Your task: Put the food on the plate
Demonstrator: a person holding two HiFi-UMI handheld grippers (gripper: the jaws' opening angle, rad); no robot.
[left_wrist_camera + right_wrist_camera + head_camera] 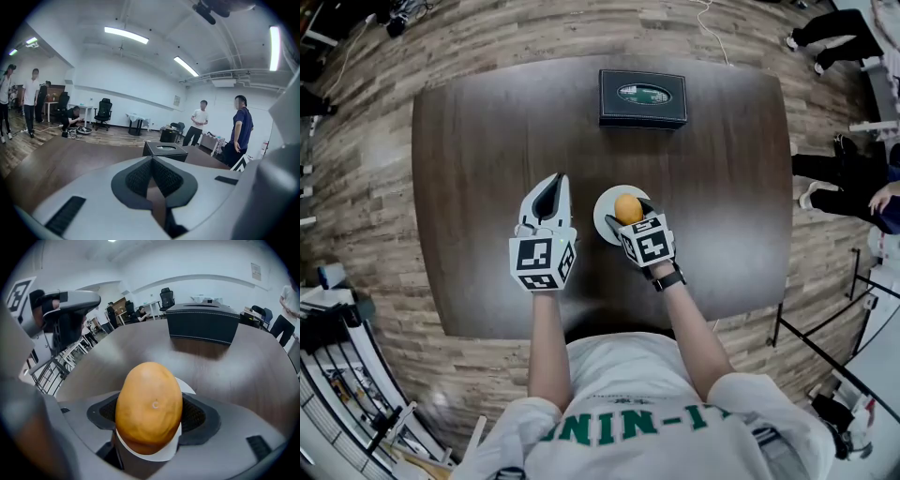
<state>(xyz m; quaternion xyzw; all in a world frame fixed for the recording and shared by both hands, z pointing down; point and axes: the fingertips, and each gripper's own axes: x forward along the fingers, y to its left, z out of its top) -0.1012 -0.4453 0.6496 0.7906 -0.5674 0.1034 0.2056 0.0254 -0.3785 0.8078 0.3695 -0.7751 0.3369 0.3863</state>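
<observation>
Your plate [602, 215] lies mid-frame on the bench [469, 187], food [628, 206] over it between your right tongs [629, 215]; left tongs [551, 184] just left; box [642, 97] upper centre.

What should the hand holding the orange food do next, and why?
Probably ease the right tool gently down toward the white plate. Its jaws clamp the orange food directly over the plate, but I cannot tell whether the food touches it yet.
</observation>
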